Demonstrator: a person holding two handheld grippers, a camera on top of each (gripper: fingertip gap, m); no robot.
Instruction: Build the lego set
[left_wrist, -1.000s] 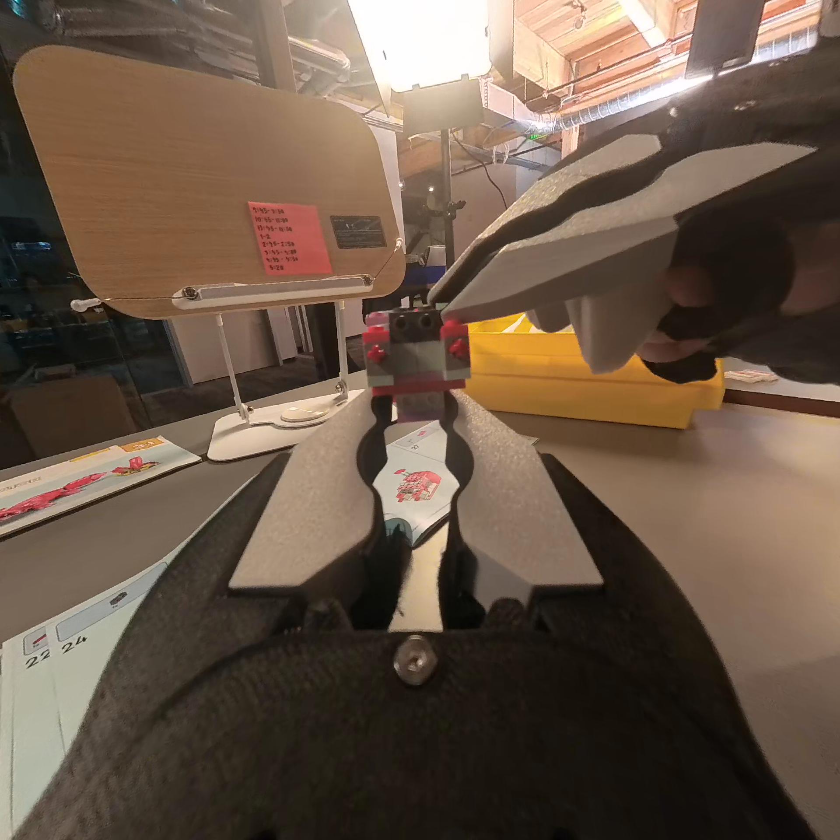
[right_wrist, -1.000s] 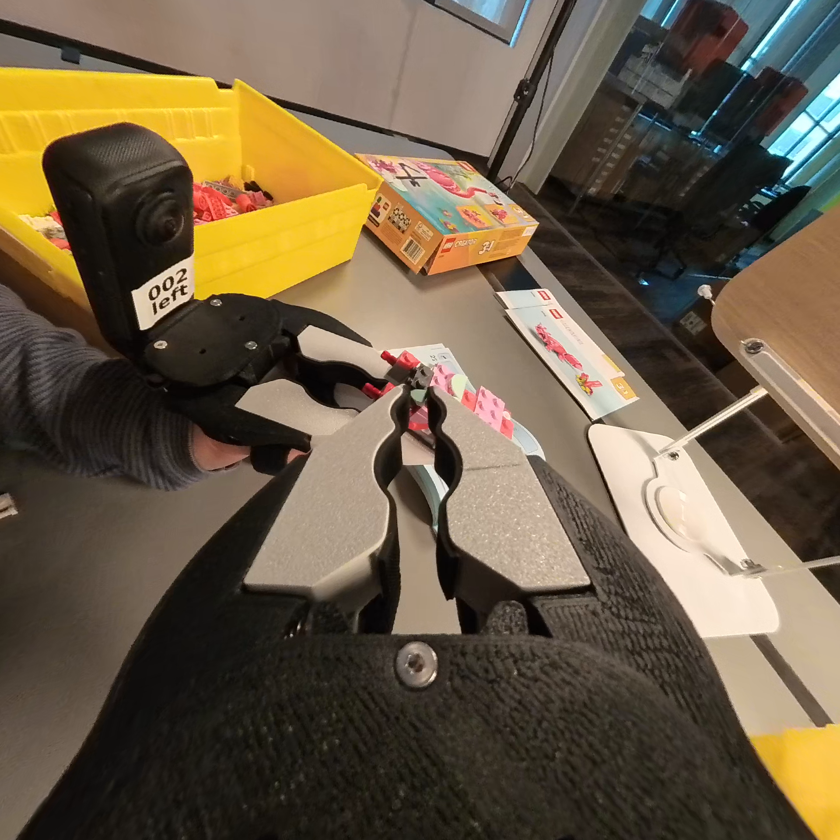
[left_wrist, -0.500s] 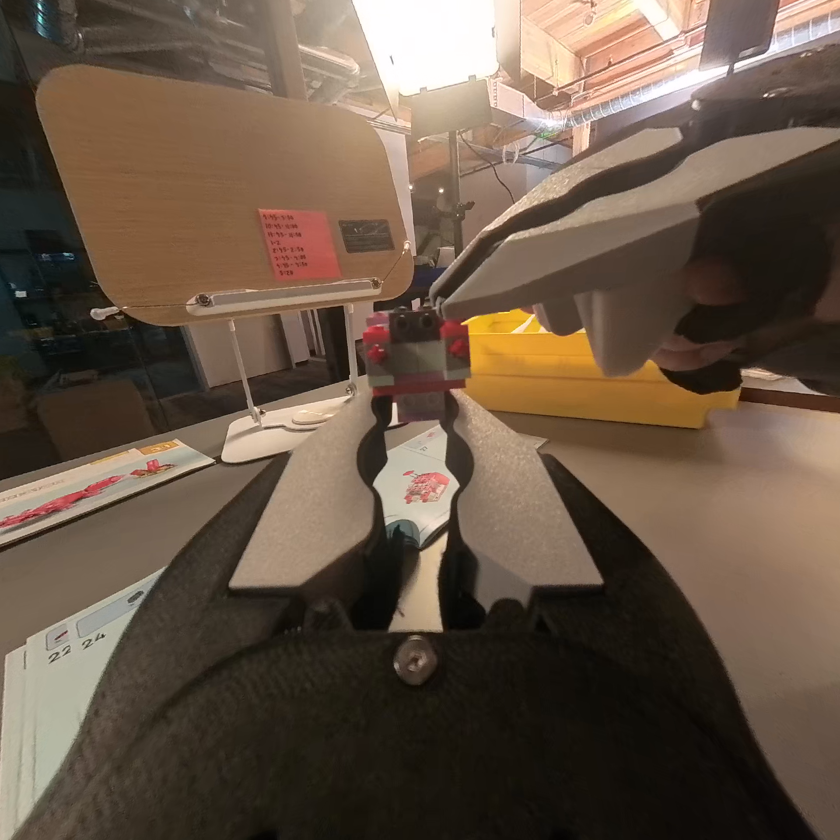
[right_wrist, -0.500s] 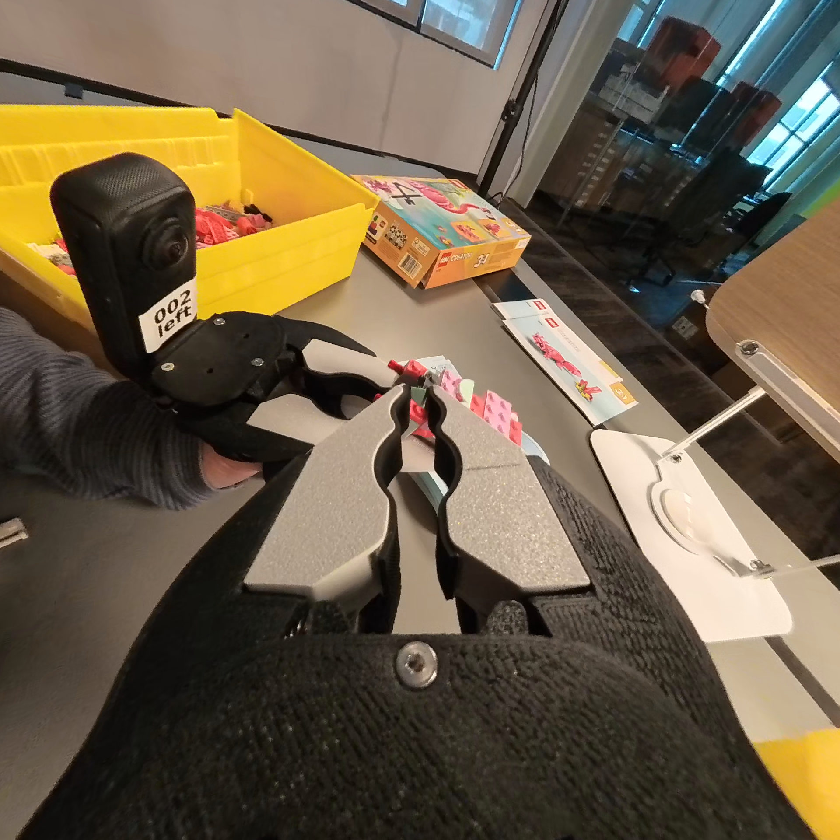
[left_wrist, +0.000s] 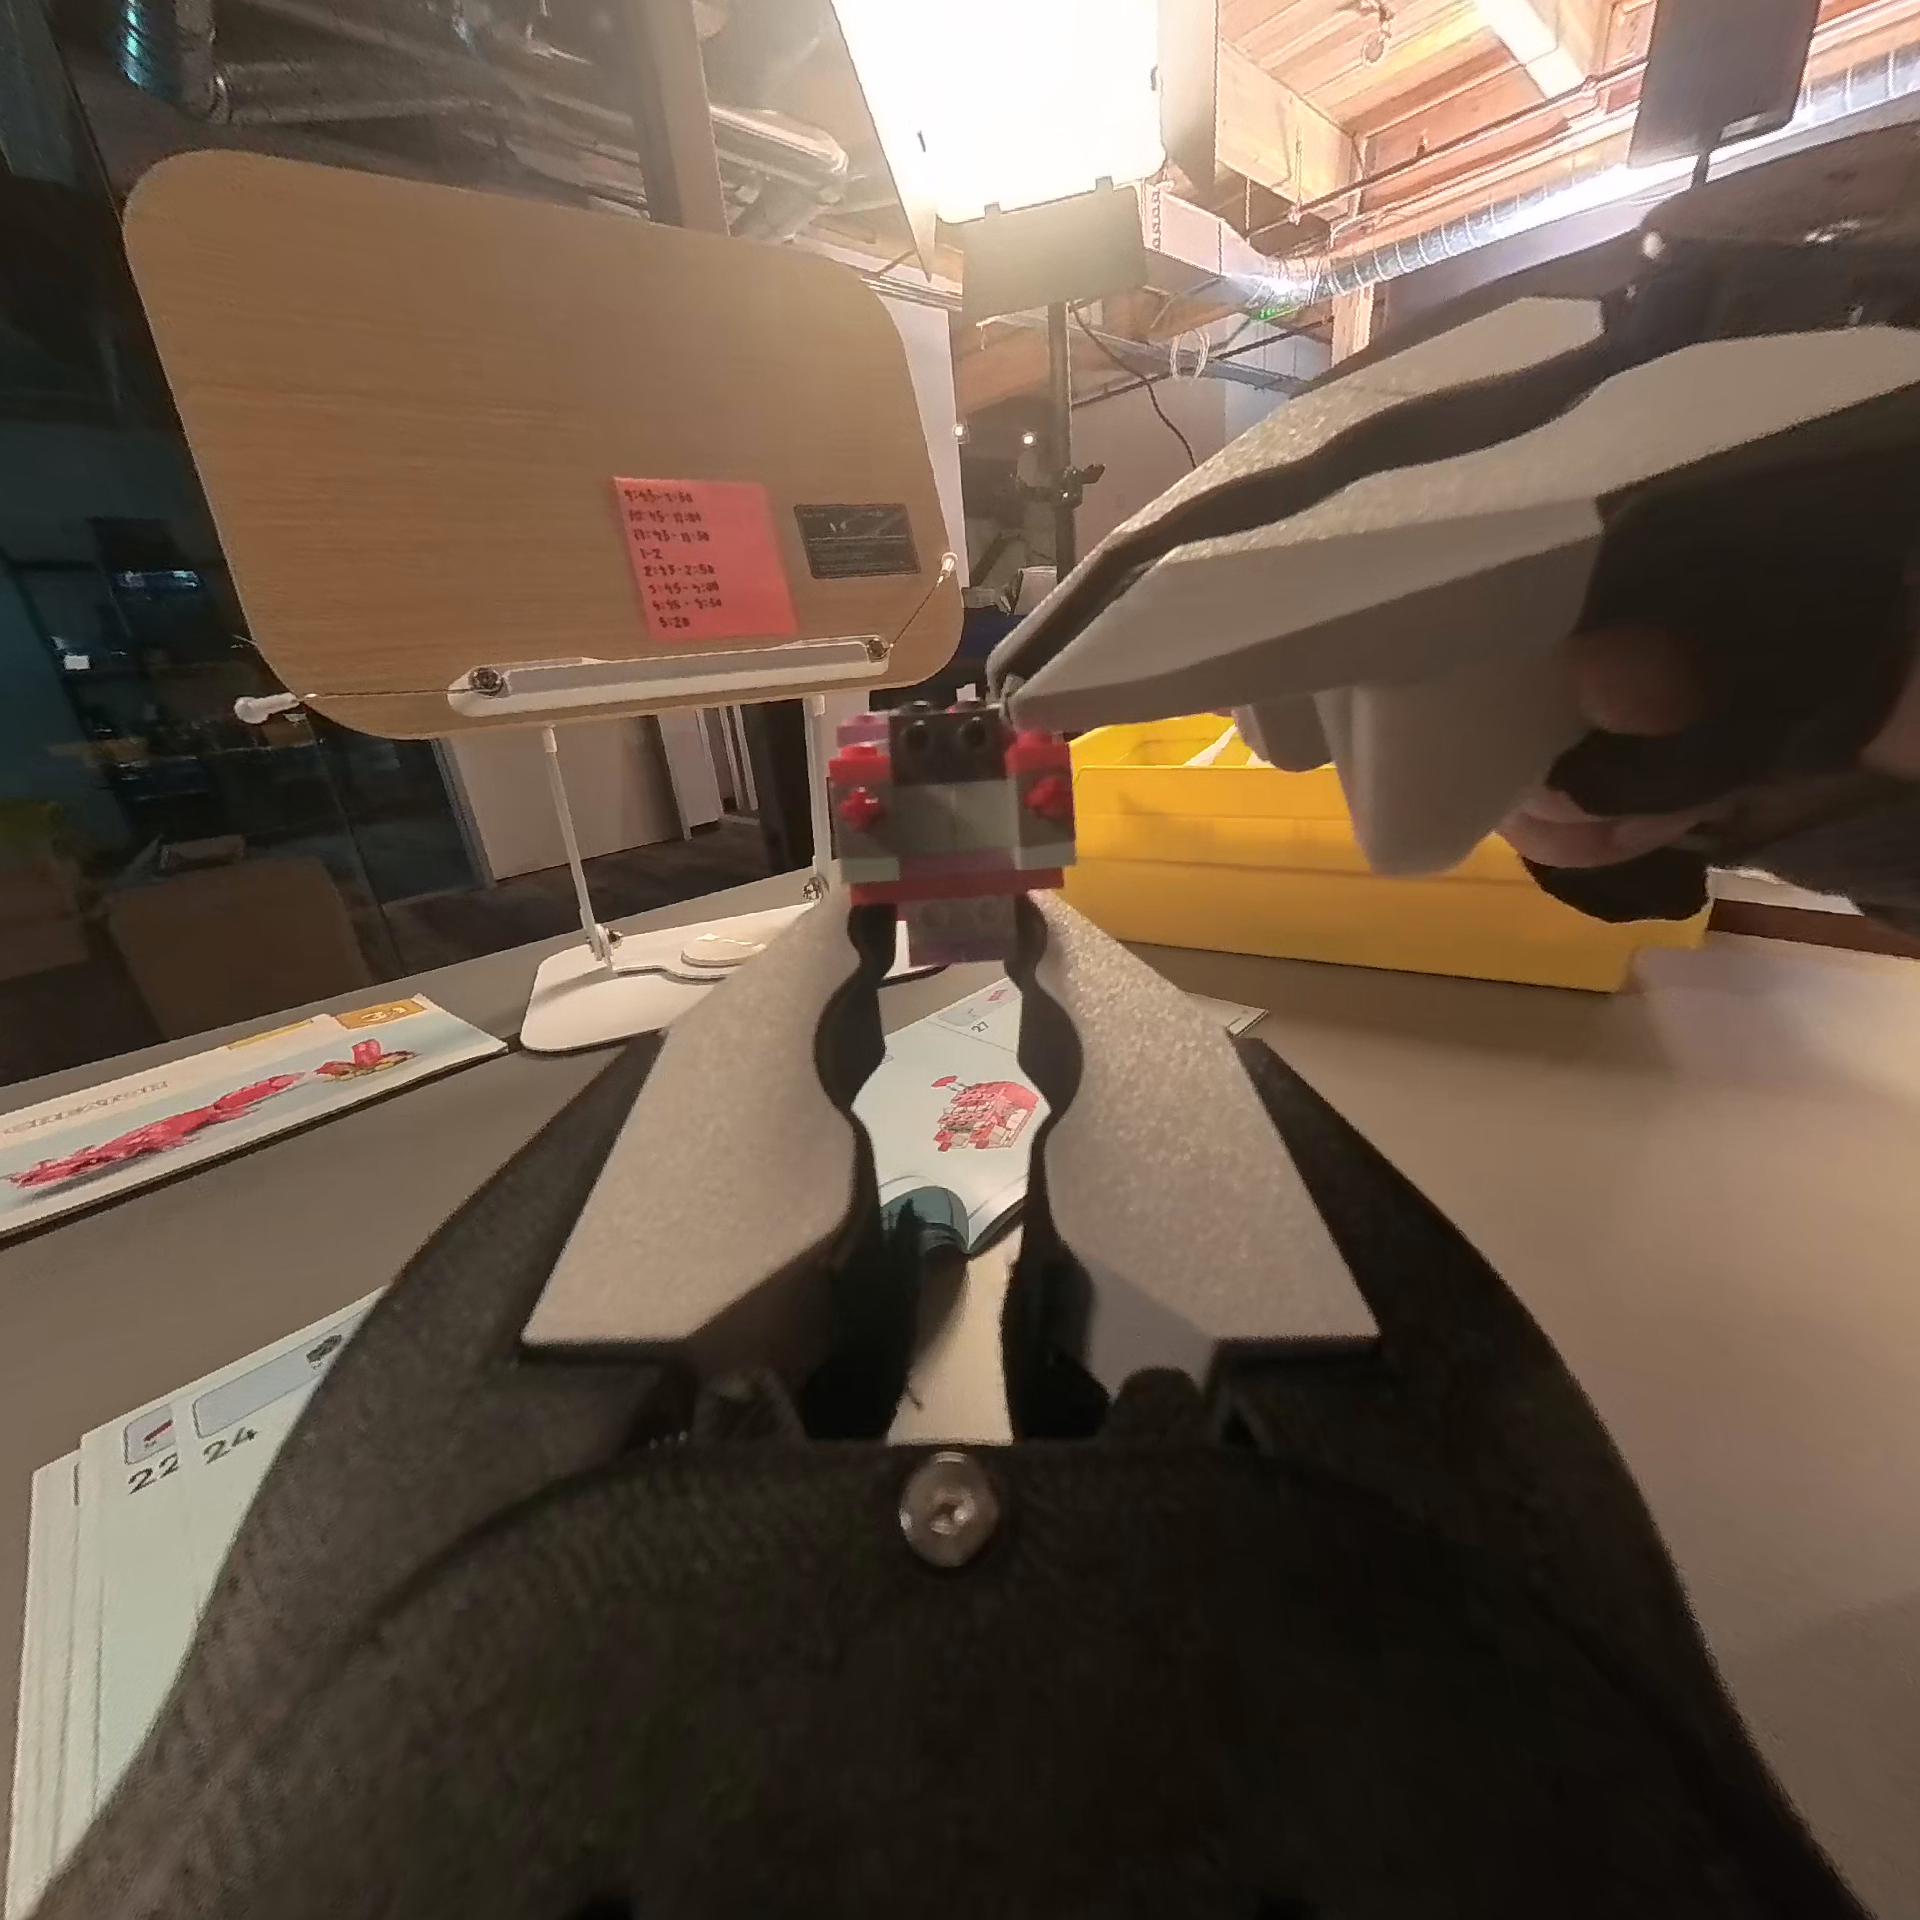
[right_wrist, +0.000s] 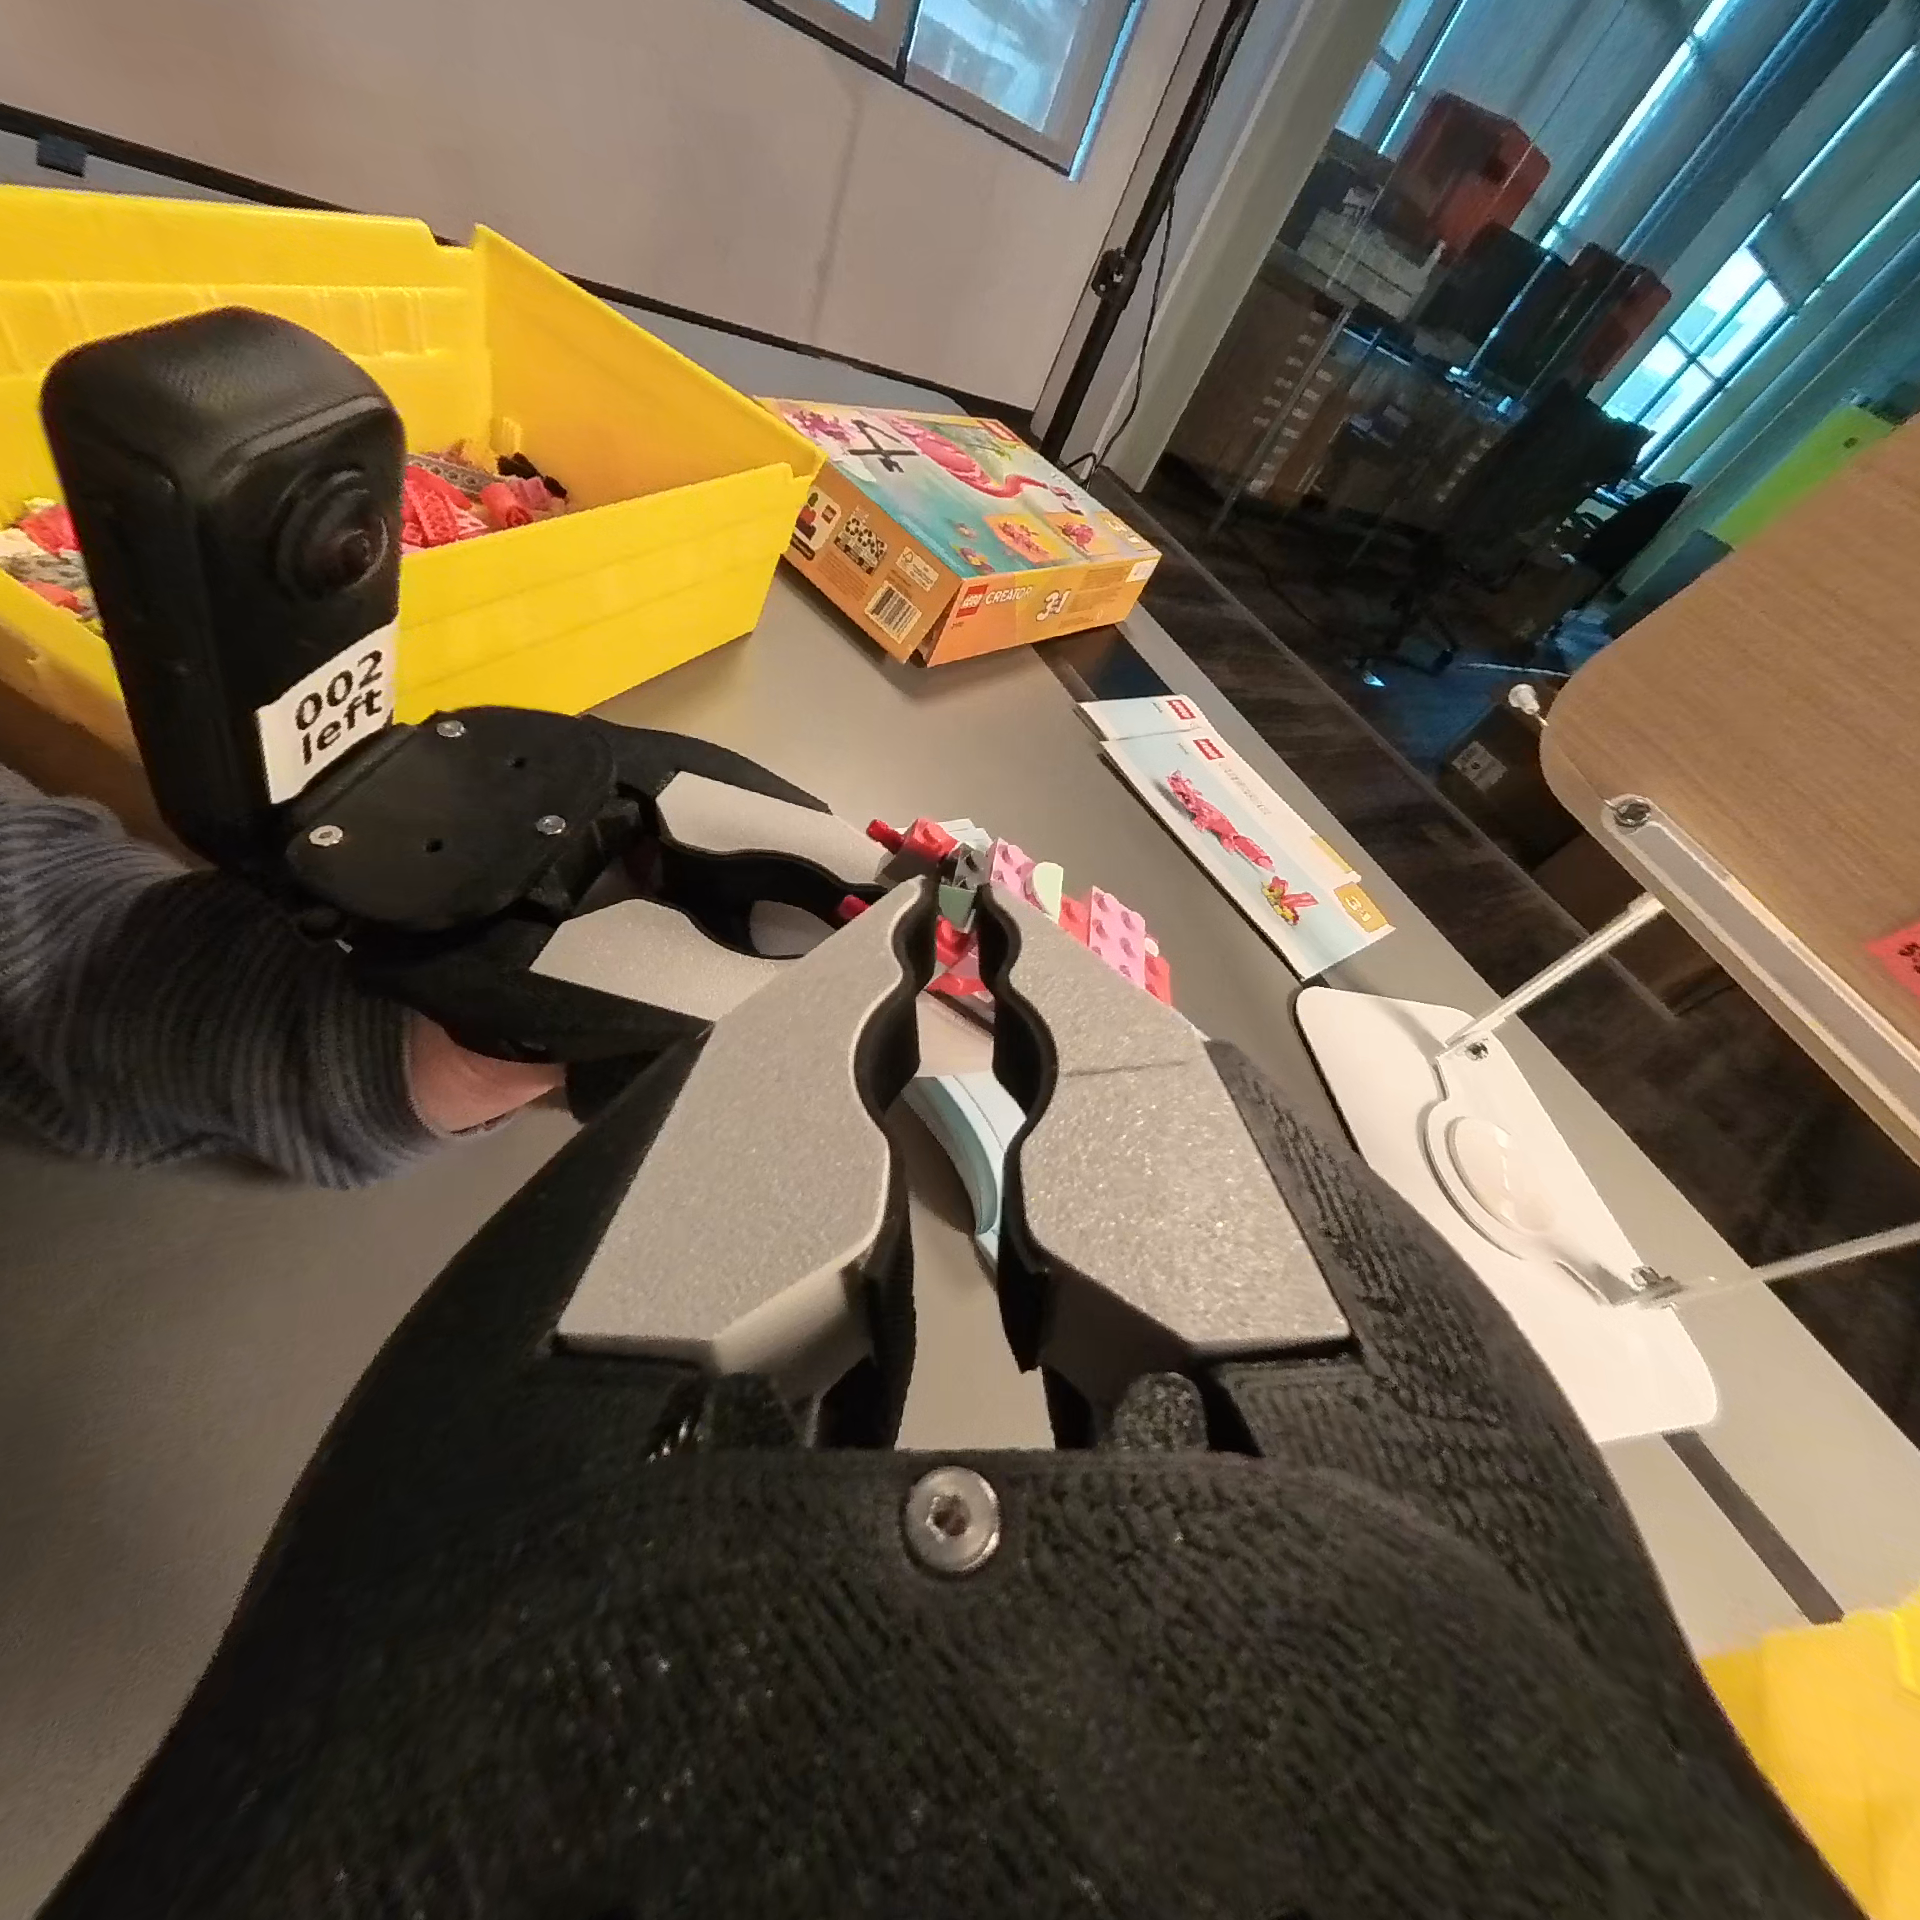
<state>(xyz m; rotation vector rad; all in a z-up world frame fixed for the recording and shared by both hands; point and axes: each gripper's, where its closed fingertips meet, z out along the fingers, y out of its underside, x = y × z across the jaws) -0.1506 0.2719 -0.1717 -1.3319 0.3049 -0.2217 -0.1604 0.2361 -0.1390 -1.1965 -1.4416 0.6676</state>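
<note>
Brick model underside hidden between left tool fingers, yellow bin cut off at frame edge

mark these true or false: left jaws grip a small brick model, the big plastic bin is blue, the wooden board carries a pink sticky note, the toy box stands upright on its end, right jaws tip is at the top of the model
1. The left gripper grips a small red, grey and pink brick model. True.
2. The big plastic bin is blue. False: it is yellow, with loose bricks inside.
3. The tilted wooden board carries a pink sticky note. True.
4. The orange and teal cardboard toy box stands upright on its end. False: it lies flat on the grey table.
5. The right gripper has its tip at the model's top. True.
</note>
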